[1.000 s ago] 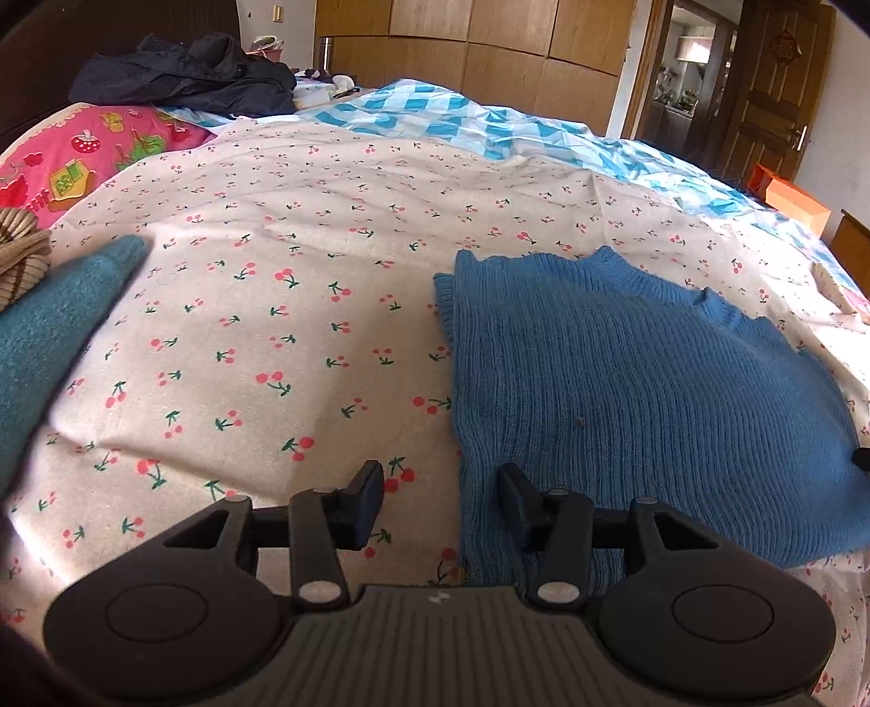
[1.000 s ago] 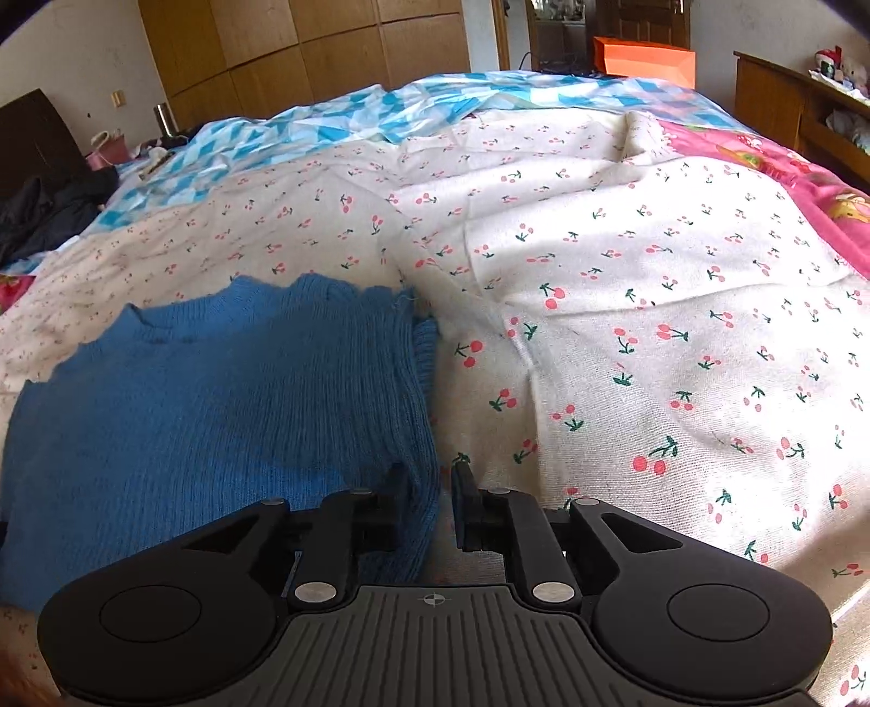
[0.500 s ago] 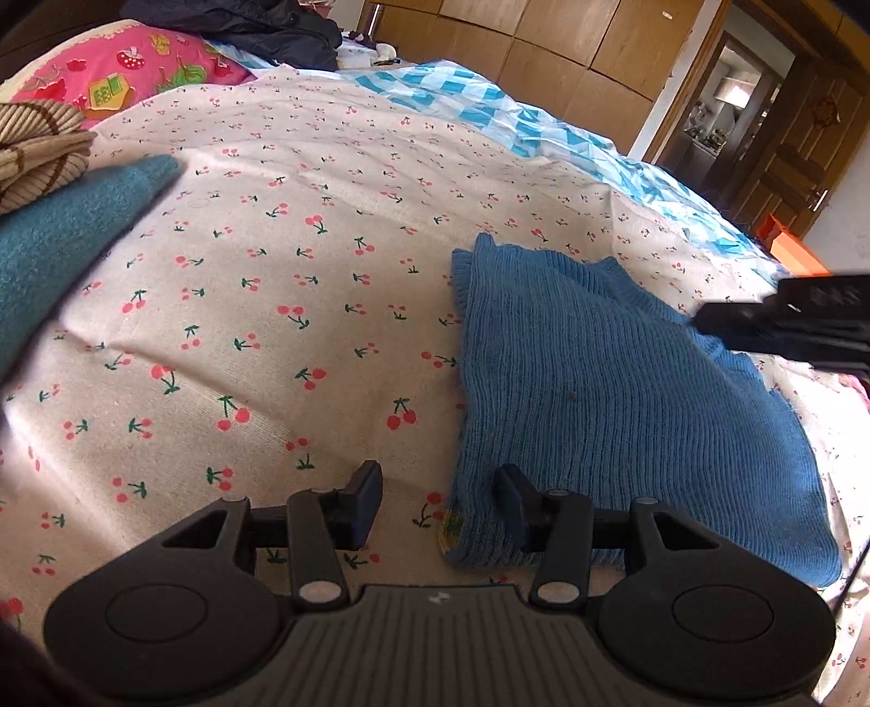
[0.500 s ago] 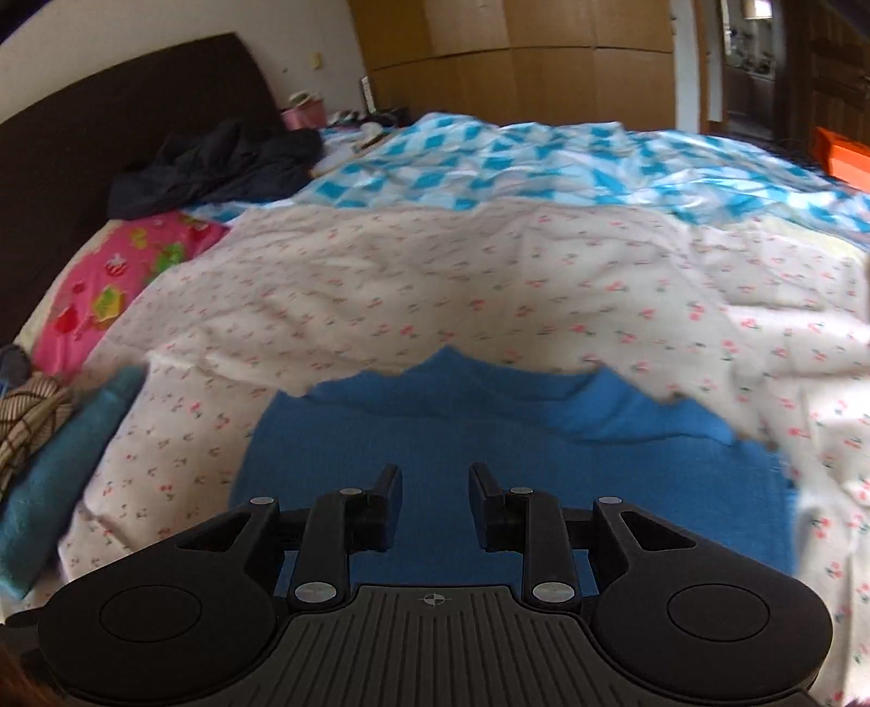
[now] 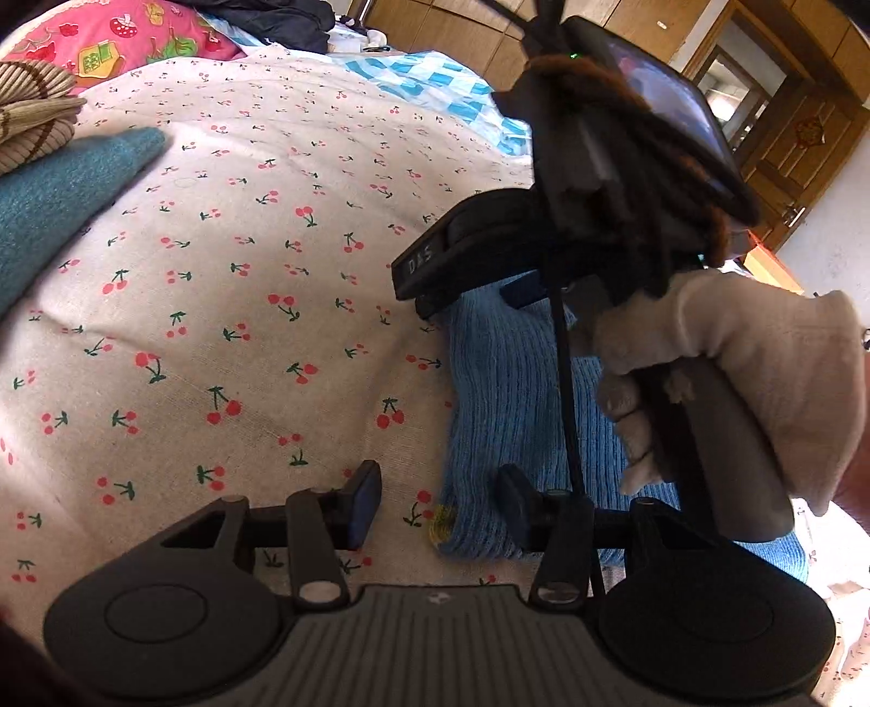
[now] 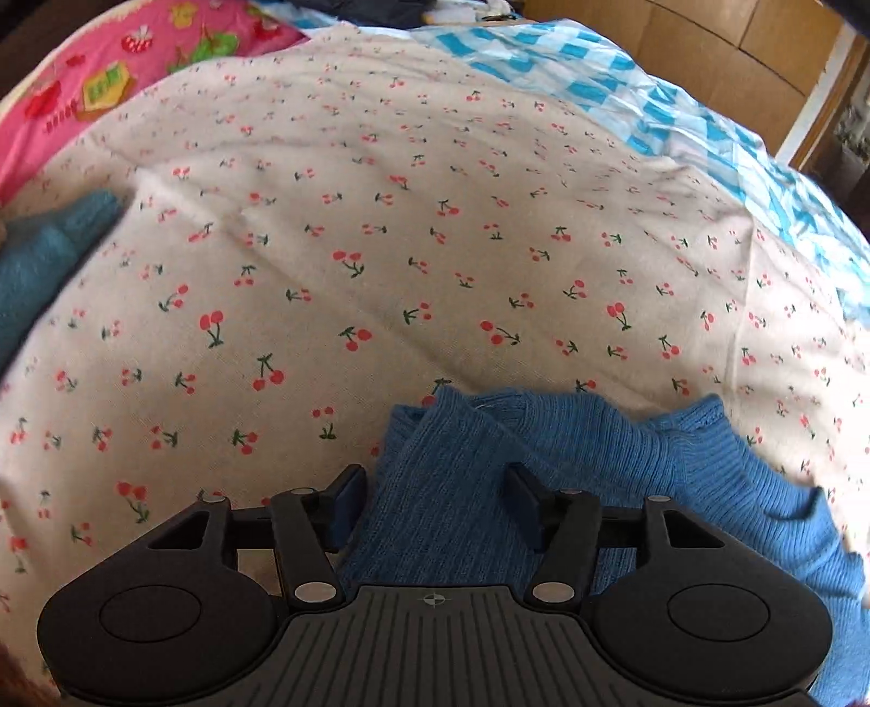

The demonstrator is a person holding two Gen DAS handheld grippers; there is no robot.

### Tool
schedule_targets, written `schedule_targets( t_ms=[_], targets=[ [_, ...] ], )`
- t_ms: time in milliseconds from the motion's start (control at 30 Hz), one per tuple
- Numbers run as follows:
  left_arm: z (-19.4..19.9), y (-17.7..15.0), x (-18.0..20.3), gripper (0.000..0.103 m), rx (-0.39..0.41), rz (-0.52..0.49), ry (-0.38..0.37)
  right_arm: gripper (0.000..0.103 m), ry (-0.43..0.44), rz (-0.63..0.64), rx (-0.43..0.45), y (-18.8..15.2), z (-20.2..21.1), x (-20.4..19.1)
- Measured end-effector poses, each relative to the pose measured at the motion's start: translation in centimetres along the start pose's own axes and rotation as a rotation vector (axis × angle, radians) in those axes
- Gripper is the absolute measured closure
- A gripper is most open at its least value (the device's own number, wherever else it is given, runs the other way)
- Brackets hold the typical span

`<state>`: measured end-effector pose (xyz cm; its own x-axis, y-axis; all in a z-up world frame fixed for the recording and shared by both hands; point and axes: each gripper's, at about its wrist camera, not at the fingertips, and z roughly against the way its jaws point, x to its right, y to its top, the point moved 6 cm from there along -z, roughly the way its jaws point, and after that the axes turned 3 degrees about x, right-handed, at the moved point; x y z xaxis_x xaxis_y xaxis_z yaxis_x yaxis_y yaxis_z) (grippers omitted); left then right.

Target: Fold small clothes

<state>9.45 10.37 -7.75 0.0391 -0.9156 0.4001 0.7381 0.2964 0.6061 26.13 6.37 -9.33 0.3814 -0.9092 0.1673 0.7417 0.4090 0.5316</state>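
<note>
Left wrist view: left tool (image 5: 437, 503) spread, astride the blue sweater's (image 5: 505, 391) near corner on the bed (image 5: 217, 272); it may pinch sheet too. Right wrist view: right tool (image 6: 435, 503) opening over a folded flap, which may slump.

Across my feeds I saw a bed spread with a cream cherry-print sheet (image 5: 228, 304), a pink fruit-patterned pillow (image 5: 125, 43) at its head beside a blue-and-white checked quilt (image 6: 625, 81). A teal cloth (image 5: 60, 206) lay at the left edge, touching a striped brown bundle (image 5: 32, 117). Dark clothing (image 5: 272, 22) was heaped near wooden wardrobe doors (image 5: 446, 27).
</note>
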Motion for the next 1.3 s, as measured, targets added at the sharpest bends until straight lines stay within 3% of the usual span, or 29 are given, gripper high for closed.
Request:
schedule_targets(
  t_ms=[67, 133, 200, 333, 533, 600, 767, 833, 900, 1000, 1167, 1300],
  targets=[
    [0.1, 0.1, 0.0, 0.052, 0.005, 0.002, -0.005, 0.059, -0.01, -0.002, -0.001, 0.1, 0.0, 0.4],
    [0.4, 0.2, 0.1, 0.052, 0.017, 0.004, -0.005, 0.081, -0.021, -0.016, -0.001, 0.3, 0.3, 1.3],
    [0.8, 0.2, 0.1, 0.052, 0.037, 0.008, -0.006, 0.086, 0.003, -0.048, 0.01, 0.3, 1.1, 2.3],
    [2.0, 0.2, 0.4, 0.049, 0.09, 0.004, -0.024, 0.089, 0.062, -0.127, 0.065, 0.4, 3.5, 4.2],
    [3.0, -0.7, 2.2, 0.037, 0.119, -0.047, -0.049, 0.09, 0.144, -0.227, 0.145, -0.1, 7.1, 7.6],
    [3.1, -0.9, 2.8, 0.025, 0.131, -0.076, -0.033, 0.09, 0.17, -0.252, 0.163, -0.4, 7.9, 8.6],
    [1.5, -0.6, 4.0, 0.02, 0.149, -0.128, 0.034, 0.09, 0.234, -0.312, 0.2, -1.0, 9.2, 10.3],
    [0.3, -0.4, 4.1, 0.023, 0.12, -0.111, 0.037, 0.09, 0.26, -0.339, 0.212, -1.2, 9.6, 10.9],
    [-0.1, -0.2, 5.0, 0.055, 0.103, -0.111, 0.007, 0.09, 0.278, -0.362, 0.222, -1.4, 10.0, 11.8],
    [0.3, 0.2, 7.8, 0.08, 0.119, -0.155, -0.039, 0.091, 0.295, -0.394, 0.244, -2.0, 11.0, 13.8],
    [1.9, 1.0, 15.4, 0.081, 0.159, -0.256, -0.204, 0.092, 0.295, -0.479, 0.303, -4.1, 13.5, 19.3],
    [1.0, -0.4, 21.8, 0.081, 0.15, -0.379, -0.285, 0.092, 0.27, -0.57, 0.356, -7.1, 15.1, 25.0]
  ],
)
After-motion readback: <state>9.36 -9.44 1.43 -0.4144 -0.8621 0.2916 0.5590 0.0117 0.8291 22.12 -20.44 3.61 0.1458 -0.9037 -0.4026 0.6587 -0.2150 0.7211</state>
